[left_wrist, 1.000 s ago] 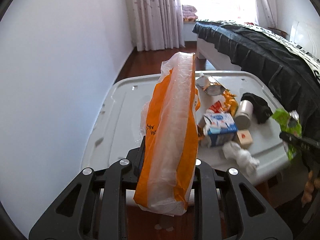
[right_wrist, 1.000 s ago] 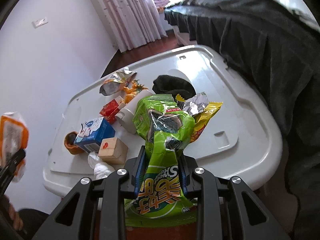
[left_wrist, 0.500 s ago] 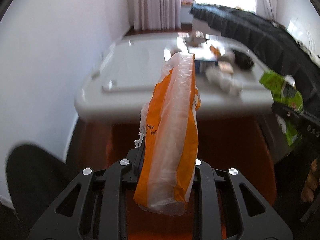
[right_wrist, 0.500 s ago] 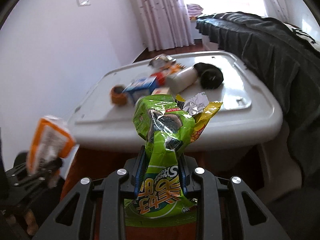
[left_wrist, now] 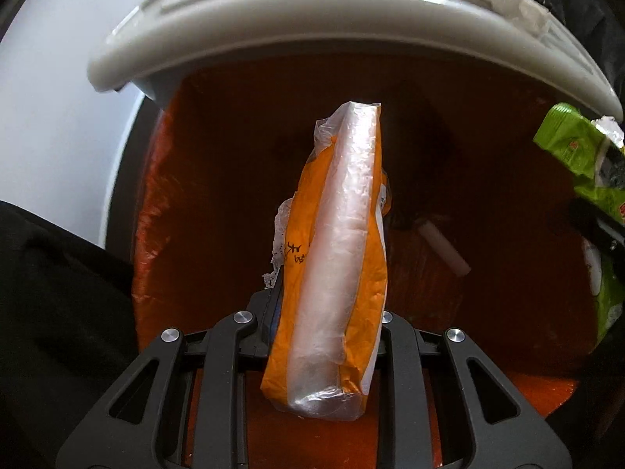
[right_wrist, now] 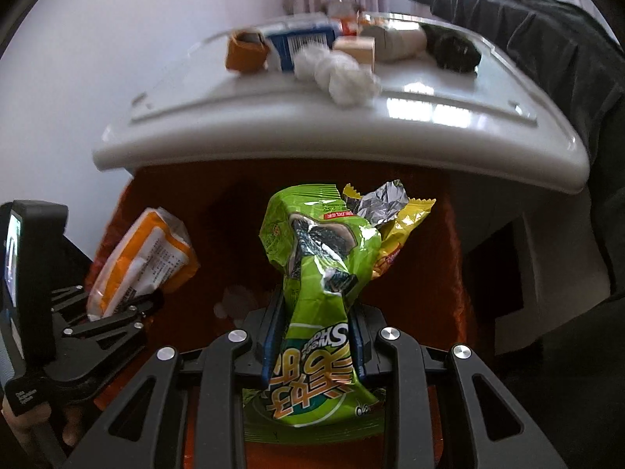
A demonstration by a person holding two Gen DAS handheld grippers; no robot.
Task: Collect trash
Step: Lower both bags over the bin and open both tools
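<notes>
The left tool [left_wrist: 328,312] is pinching an orange wrapper [left_wrist: 340,258] between its two black fingers; the right tool [right_wrist: 312,328] is pinching a green snack bag [right_wrist: 316,273] in the same way.

Under both tools there is an orange bin [left_wrist: 488,312], which fills the middle and lower part of both views. On its bottom lies a small white roll-shaped piece [left_wrist: 443,248], in the right middle of the left wrist view. In the right wrist view a pale crumpled scrap [right_wrist: 234,299] lies on the bin bottom, just left of the right tool.

The orange wrapper stands up from the left tool toward the centre of the frame. It is long and flat, with a clear plastic strip along the middle and a torn edge on its left side. In the right wrist view it shows at the left middle, with small printed text on a white panel.

The green snack bag rises from the right tool to the centre of the frame. It is crumpled, with orange letters low on it, and its torn top shows silver foil. Touching it on the right is a yellow wrapper [right_wrist: 398,234].

Above the bin, across the upper part, runs the white worktop [right_wrist: 429,117]. On it lie a crumpled tissue [right_wrist: 340,74], a blue carton [right_wrist: 300,43], a wooden block [right_wrist: 355,49], an orange cup [right_wrist: 246,54] and a black cloth [right_wrist: 455,52].
</notes>
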